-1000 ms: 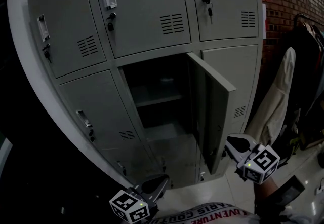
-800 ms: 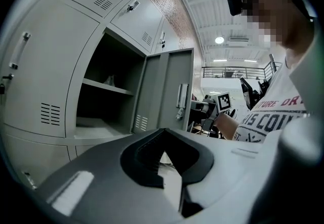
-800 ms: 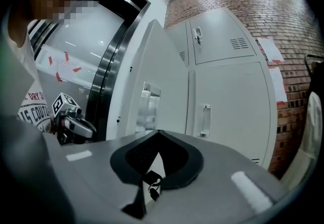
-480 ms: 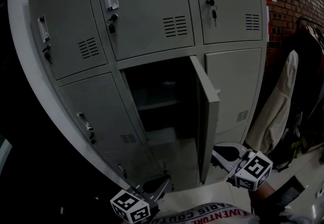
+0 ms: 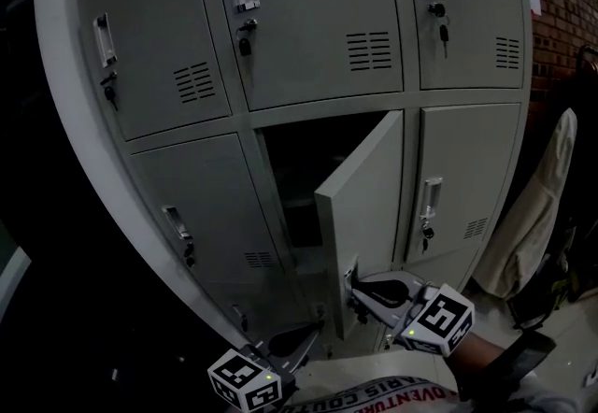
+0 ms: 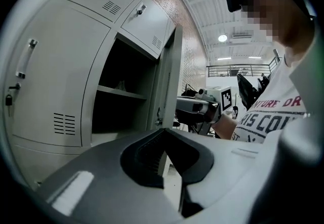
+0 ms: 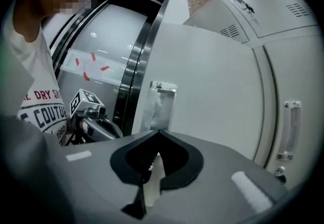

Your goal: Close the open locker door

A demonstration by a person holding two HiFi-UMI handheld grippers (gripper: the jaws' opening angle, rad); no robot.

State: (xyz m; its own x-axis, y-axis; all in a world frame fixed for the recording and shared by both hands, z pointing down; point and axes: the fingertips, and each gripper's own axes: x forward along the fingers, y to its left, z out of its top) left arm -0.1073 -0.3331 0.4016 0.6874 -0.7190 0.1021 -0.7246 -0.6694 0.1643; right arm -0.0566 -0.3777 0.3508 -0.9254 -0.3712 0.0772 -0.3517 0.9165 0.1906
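Since half a second ago the locker door [image 5: 363,201] has swung from nearly edge-on to about half shut, and our right gripper [image 5: 355,284] has come in with it. The door now stands at an angle across the dark compartment [image 5: 290,168], hinged on its right, with its free edge towards us. Our right gripper seems to press on the door's outer face near the lower free corner, just below the handle [image 7: 161,102]. Its fingers are drawn together on nothing. Well below the door, our left gripper [image 5: 311,336] hangs idle, its fingers likewise together and empty.

We judge the closing about halfway done. The tips bear on smooth painted metal, so an oblique push could make them skid off the free edge, and the door would stall or swing back. If the tips follow too near that edge, they could be trapped against the frame. A soft finish may leave the latch uncaught.
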